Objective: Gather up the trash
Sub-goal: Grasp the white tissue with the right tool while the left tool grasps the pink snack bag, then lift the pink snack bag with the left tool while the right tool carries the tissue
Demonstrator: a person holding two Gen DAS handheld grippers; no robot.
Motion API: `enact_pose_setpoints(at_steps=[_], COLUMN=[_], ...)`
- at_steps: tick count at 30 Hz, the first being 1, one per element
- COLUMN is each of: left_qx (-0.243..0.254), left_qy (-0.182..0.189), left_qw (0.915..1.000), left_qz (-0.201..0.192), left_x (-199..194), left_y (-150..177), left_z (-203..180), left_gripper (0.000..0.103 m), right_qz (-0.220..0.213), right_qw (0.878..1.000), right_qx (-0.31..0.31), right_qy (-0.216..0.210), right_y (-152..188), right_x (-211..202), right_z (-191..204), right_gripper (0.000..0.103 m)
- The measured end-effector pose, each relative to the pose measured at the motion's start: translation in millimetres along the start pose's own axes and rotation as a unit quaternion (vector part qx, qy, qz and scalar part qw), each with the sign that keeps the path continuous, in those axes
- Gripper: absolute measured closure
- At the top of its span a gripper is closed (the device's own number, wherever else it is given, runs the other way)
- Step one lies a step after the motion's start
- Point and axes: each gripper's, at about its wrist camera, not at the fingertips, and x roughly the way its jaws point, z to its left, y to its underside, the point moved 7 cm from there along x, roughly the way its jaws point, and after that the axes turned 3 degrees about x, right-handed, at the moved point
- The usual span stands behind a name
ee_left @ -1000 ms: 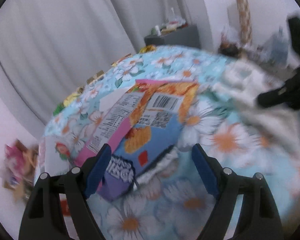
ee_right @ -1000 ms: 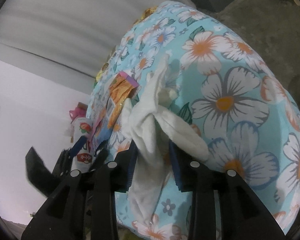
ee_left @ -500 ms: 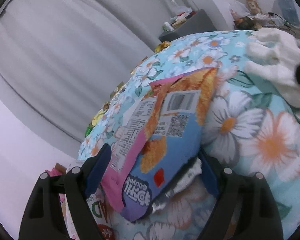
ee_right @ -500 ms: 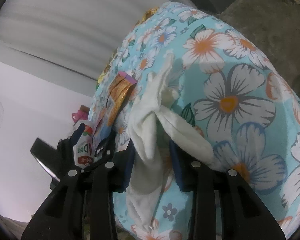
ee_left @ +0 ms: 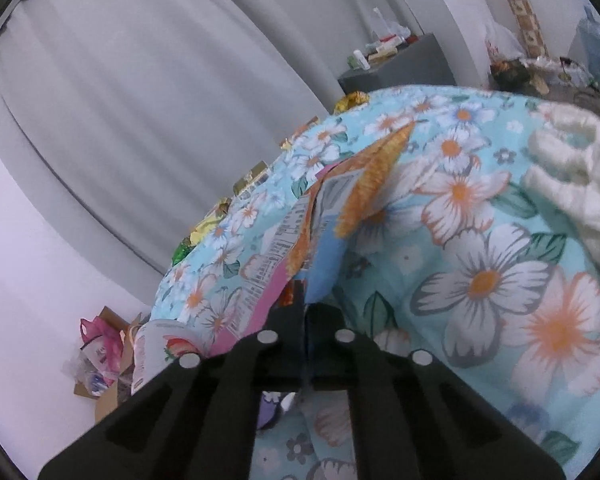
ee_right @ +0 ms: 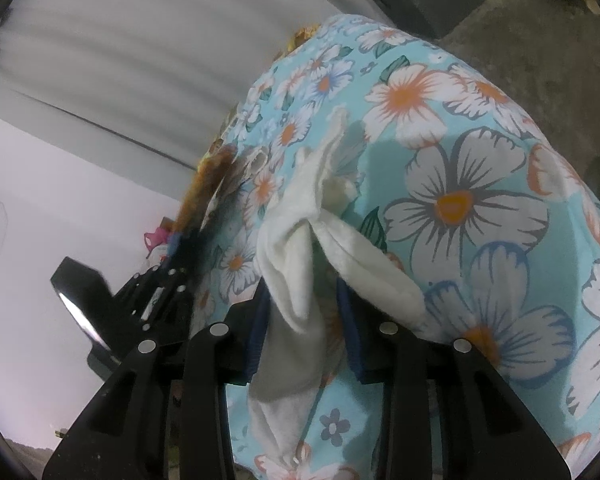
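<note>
pinched snack wrapper [ee_left: 320,236], crumpled white tissue [ee_right: 296,248]

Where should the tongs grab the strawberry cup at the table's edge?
Probably across its white side wall, coming in from the table's near-left edge: the strawberry cup seems to lie on its side there, partly hidden behind the left tongs, which are shut on the snack bag.

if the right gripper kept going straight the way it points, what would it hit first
The white cloth: the right gripper is already closed on it. Beyond the cloth lies the floral tablecloth, likely the next thing in line, though depth is hard to judge here.
</note>
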Motion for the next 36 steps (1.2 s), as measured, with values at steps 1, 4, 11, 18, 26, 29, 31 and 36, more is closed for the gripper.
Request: enact_pose_setpoints(at_steps=[1, 4, 11, 18, 26, 29, 31, 36], left_qx=[-0.003, -0.034, -0.194, -0.277, -0.298, -0.291, -0.285, -0.261], left_qy=[0.006, 0.045, 0.234, 0.339, 0.317, 0.306, 0.296, 0.269], left_qw=[0.9999, 0.9981, 0.9521, 0.8992, 0.8996, 0.9054, 0.9108, 0.9257], left_qz=[-0.008, -0.024, -0.030, -0.003, 0.039, 0.040, 0.043, 0.052], left_x=[-7.7, -33.2, -91.4, -104.4, -71.9, -66.3, -59.8, -43.2], left_y=[-2.7, -9.1, -23.9, -15.2, 4.3, 5.7, 6.9, 12.0], left_z=[1.3, 9.7, 70.6, 93.3, 78.2, 75.8, 73.9, 65.9], left_gripper=[0.103, 0.103, 0.103, 0.103, 0.100, 0.099, 0.097, 0.092], right_qz=[-0.001, -0.002, -0.003, -0.004, -0.002, -0.002, -0.002, 0.000], right_qw=[1.000, 1.000, 1.000, 1.000, 1.000, 1.000, 1.000, 1.000], right_qx=[0.002, 0.006, 0.005, 0.003, 0.007, 0.007, 0.007, 0.008], right_qy=[-0.002, -0.003, -0.001, -0.002, 0.000, 0.000, -0.001, -0.003], right_y=[0.8, 1.5, 1.8, 1.9, 1.1, 0.6, 0.4, 0.4], right_x=[-1.1, -4.0, -7.7, -8.8, -8.5, -8.2, -8.2, -8.0], right_z=[-1.1, -3.1, -3.6, -2.5, -0.8, -1.0, -1.0, 0.0], right_gripper=[0.074, 0.075, 0.076, 0.076, 0.076, 0.076, 0.076, 0.072])
